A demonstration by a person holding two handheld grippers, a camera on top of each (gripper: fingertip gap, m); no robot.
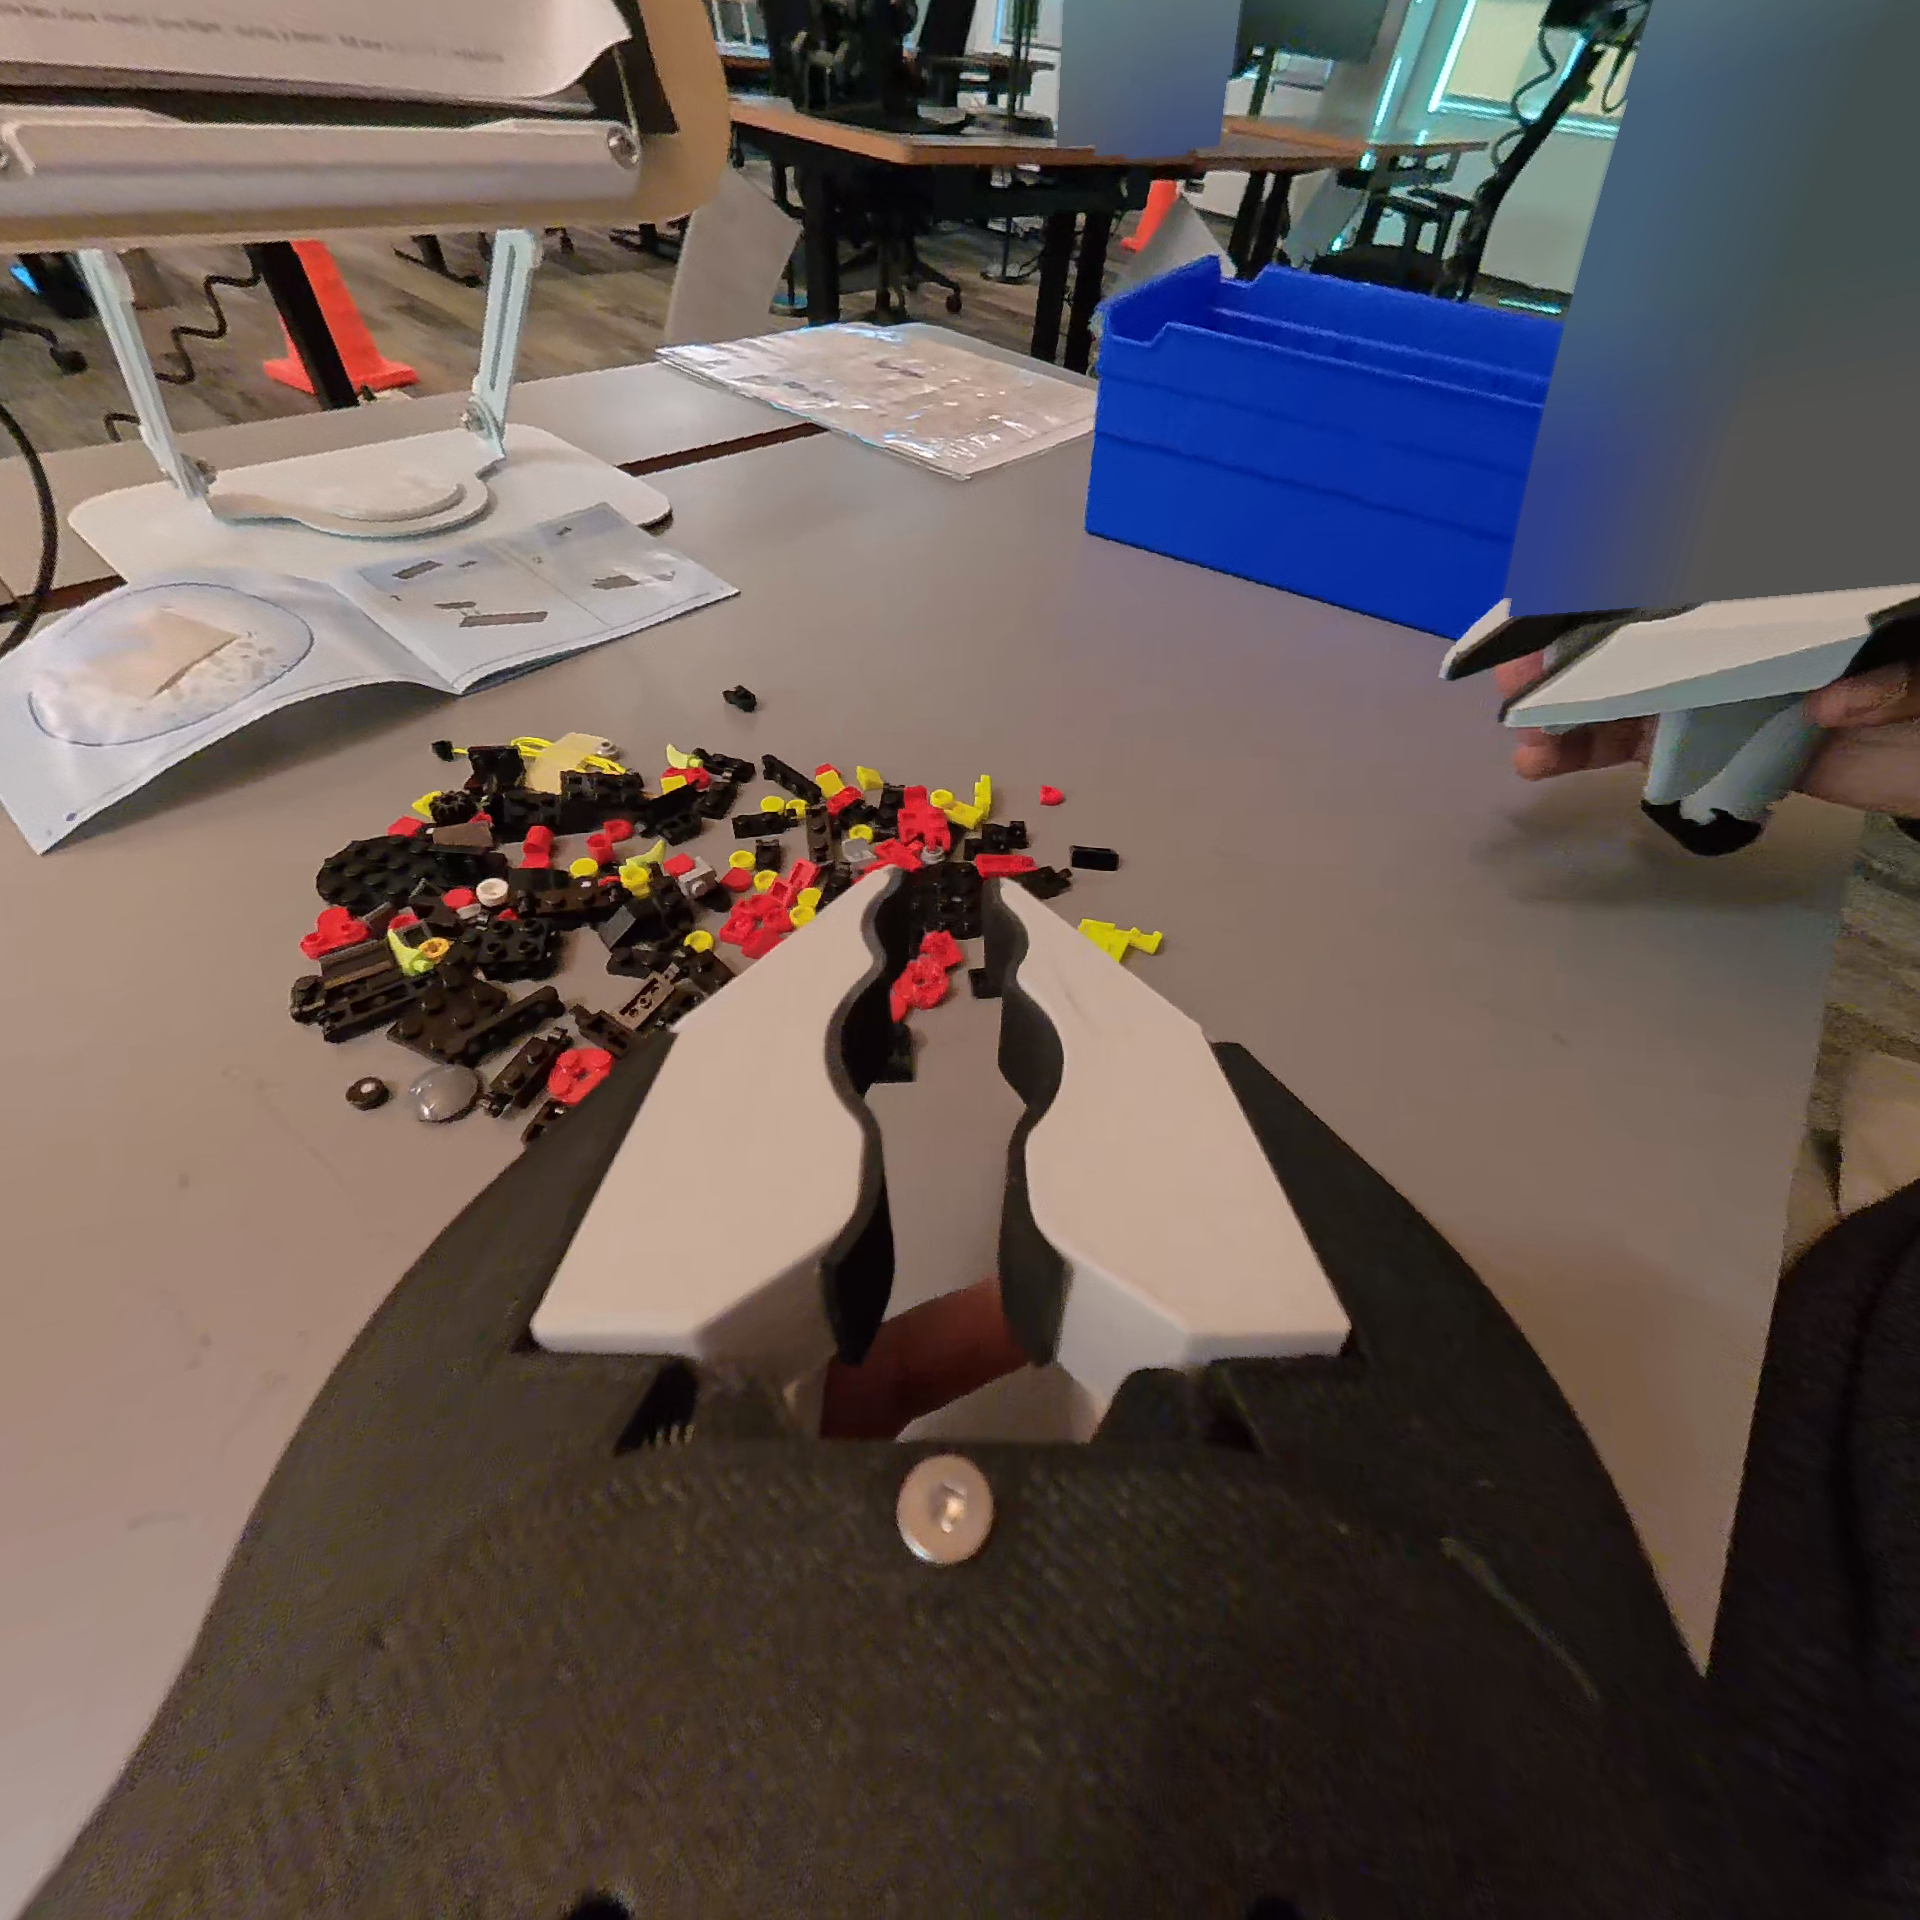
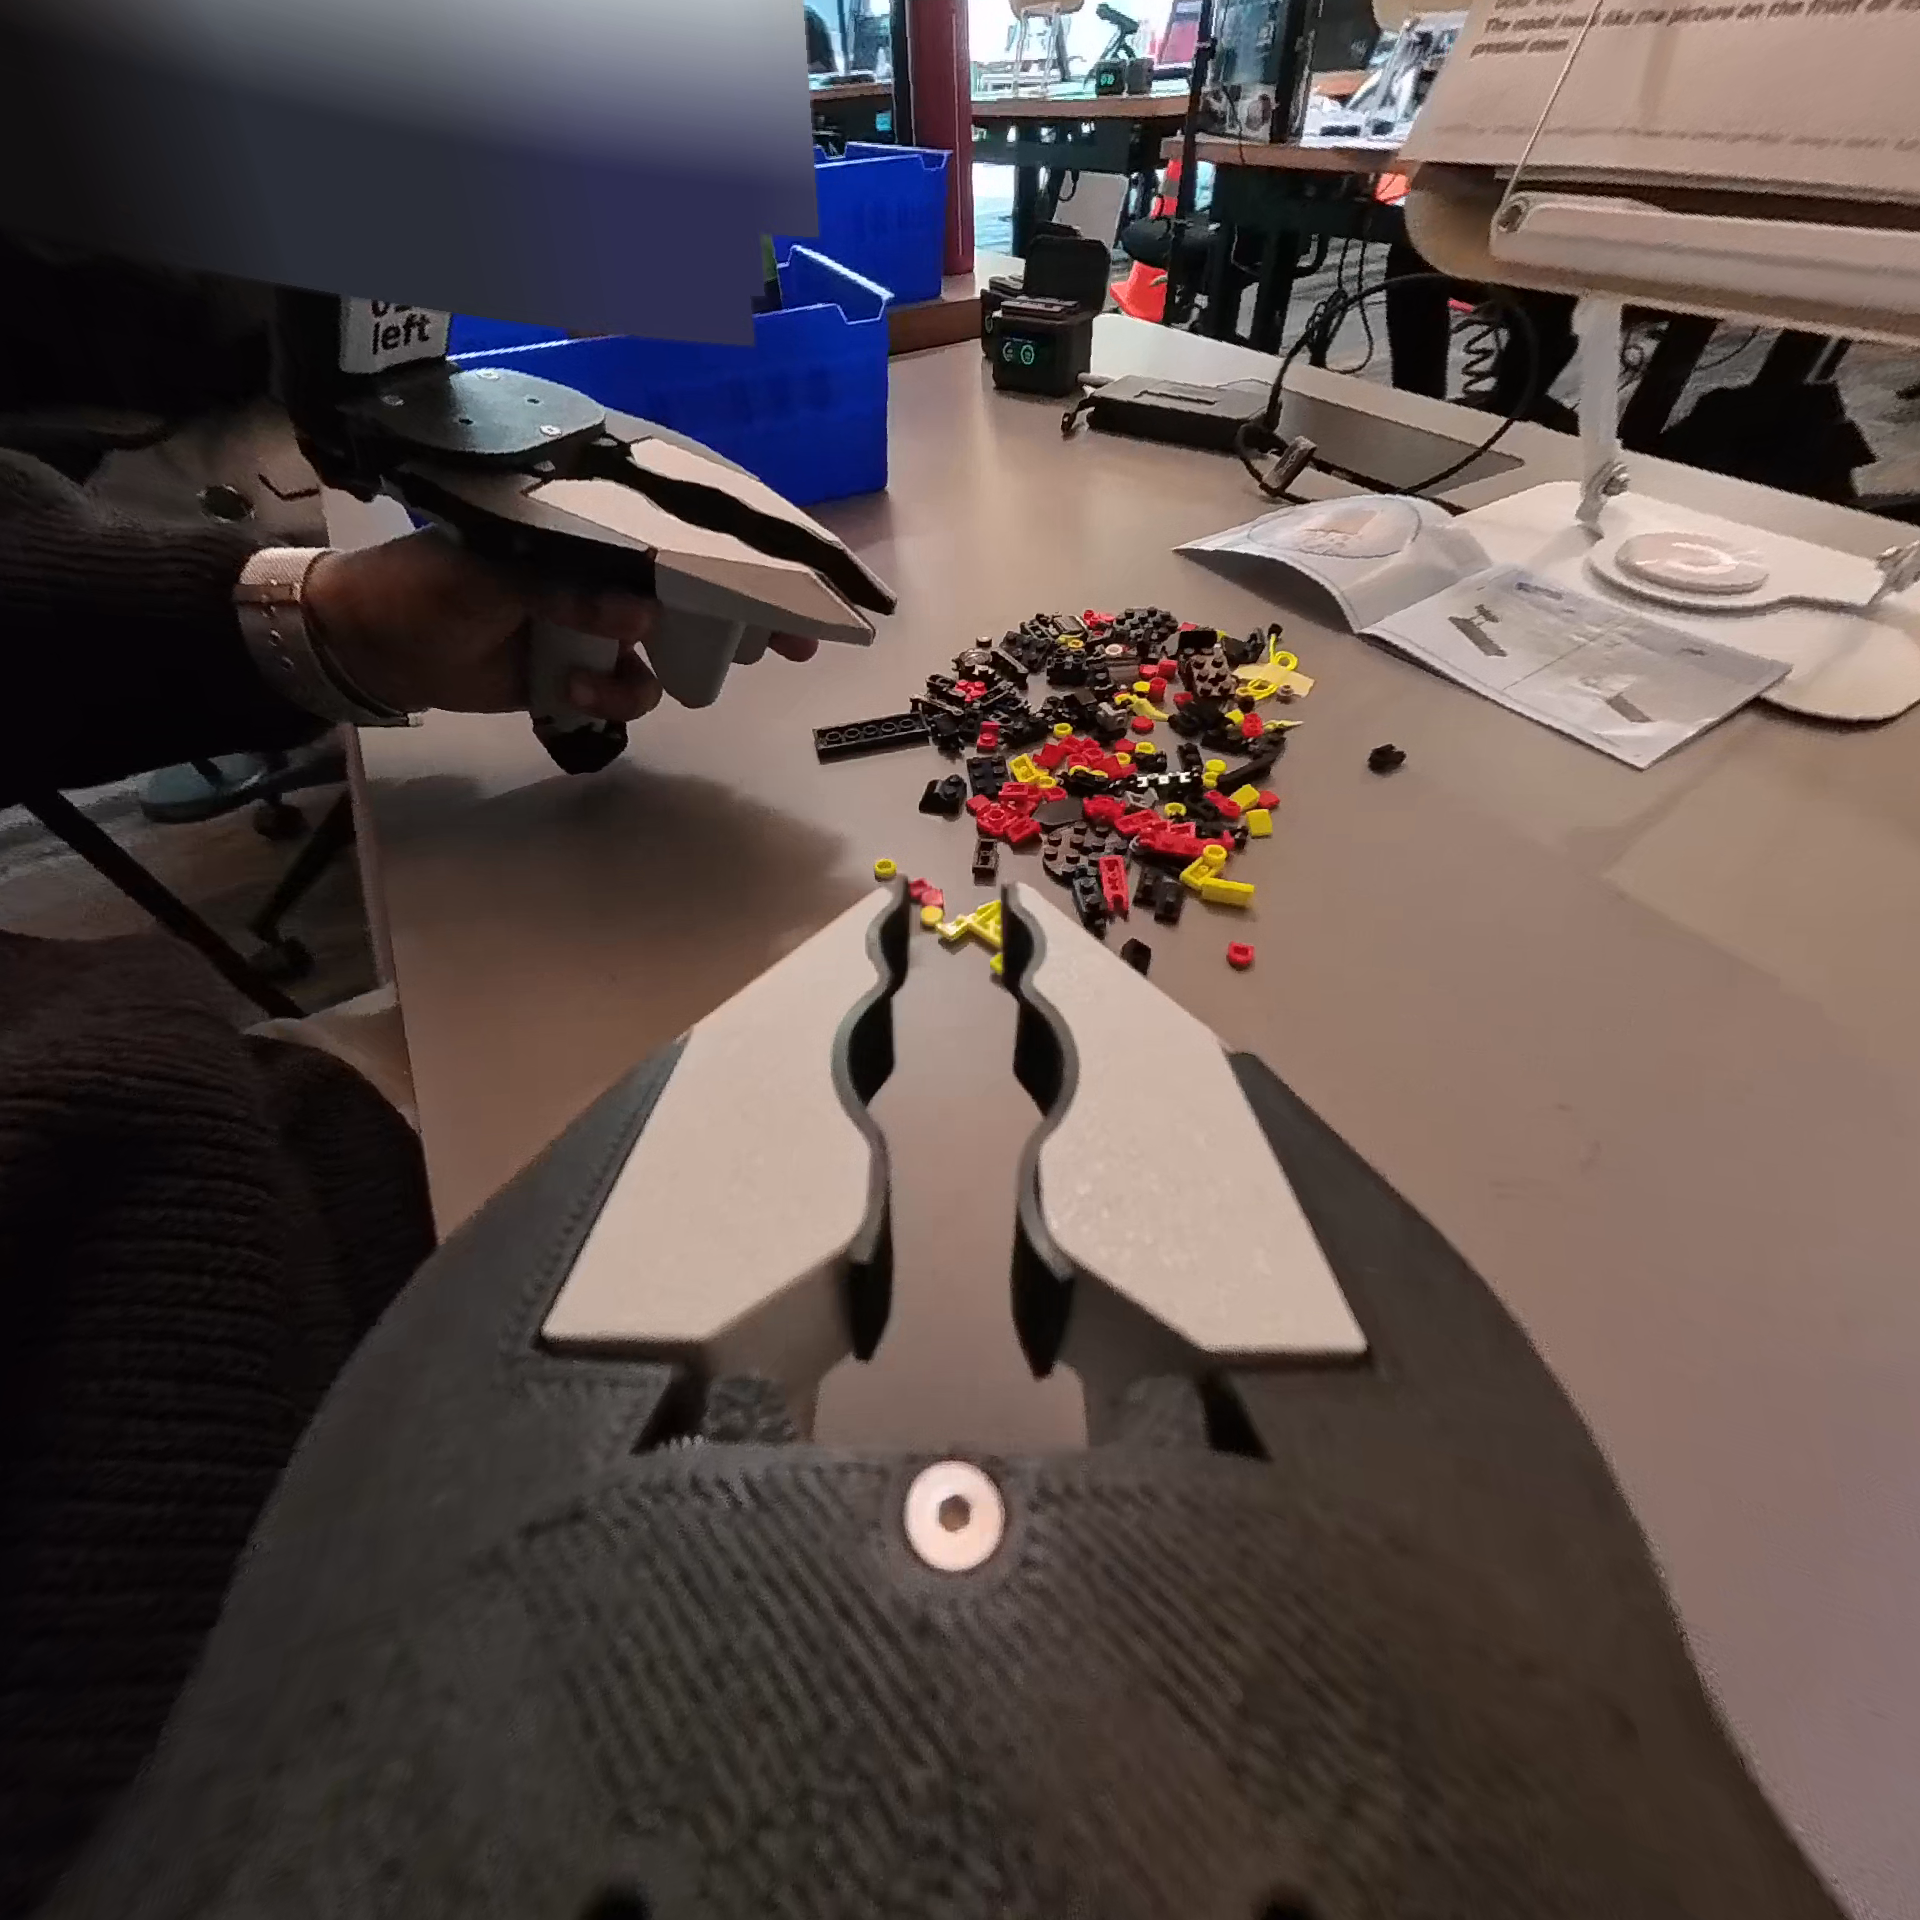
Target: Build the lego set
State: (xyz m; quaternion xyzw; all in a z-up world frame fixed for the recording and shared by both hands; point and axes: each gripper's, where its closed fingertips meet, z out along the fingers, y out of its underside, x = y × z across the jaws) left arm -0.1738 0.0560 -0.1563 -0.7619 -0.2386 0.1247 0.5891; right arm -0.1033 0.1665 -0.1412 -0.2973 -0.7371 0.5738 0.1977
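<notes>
Both hand-held grippers, left (image 1: 943,883) and right (image 2: 954,902), are hovering apart and empty, their fingers partly hiding the brick pile (image 1: 665,904) on the table (image 1: 1351,1039).

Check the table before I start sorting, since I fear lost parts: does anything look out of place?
Mostly no. The loose red, black and yellow plastic bricks lie in one heap on the grey table. One small black piece sits apart, between the heap and the open paper instruction booklet. Nothing looks damaged.

I am working in an open-plan lab: rows of desks (image 1: 997,156) at twelve o'clock, orange cones (image 1: 332,322), blue storage bins (image 1: 1320,436) at one o'clock.
</notes>
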